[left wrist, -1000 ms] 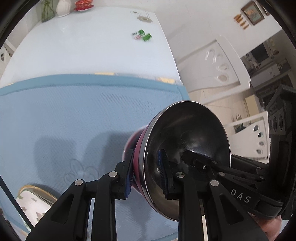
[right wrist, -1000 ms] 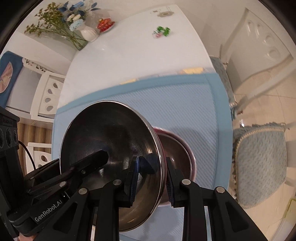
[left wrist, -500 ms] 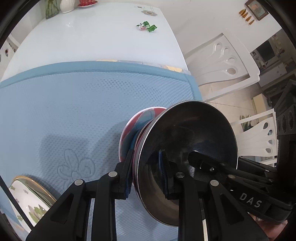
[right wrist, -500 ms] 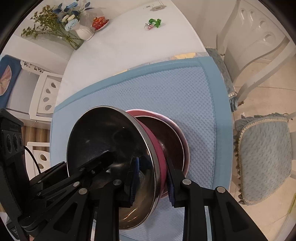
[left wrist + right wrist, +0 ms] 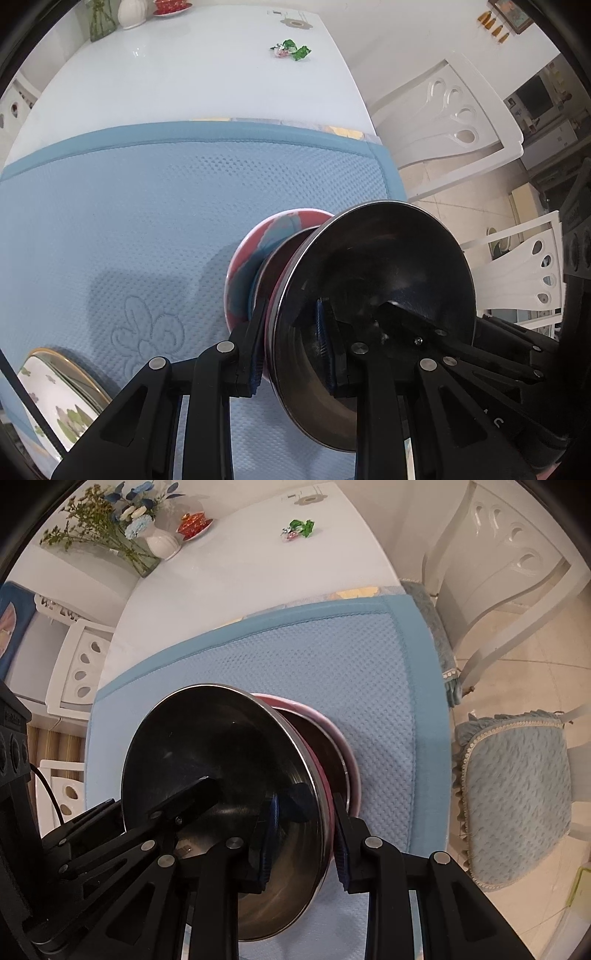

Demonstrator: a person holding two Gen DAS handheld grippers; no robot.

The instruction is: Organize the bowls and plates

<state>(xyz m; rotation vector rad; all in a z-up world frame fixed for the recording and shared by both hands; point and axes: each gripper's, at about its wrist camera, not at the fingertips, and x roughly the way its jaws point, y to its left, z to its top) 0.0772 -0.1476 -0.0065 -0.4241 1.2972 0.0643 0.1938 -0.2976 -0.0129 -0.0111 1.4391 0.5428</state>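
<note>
Nearest, left gripper with black fingers pinching the rim of a shiny steel bowl with a red outside; right gripper clamped on the opposite rim of the same bowl, one finger inside, one outside. Held between both, tilted, over a pink bowl with blue patches on the light blue textured mat, towards the mat's right edge. Whether the two bowls touch: cannot tell. At the mat's near left corner, a white gold-rimmed flowered plate. Beyond the mat, bare white desk with a green sweet wrapper. At the desk's far left corner, a glass vase of flowers, white jug and red cup on a saucer.
</note>
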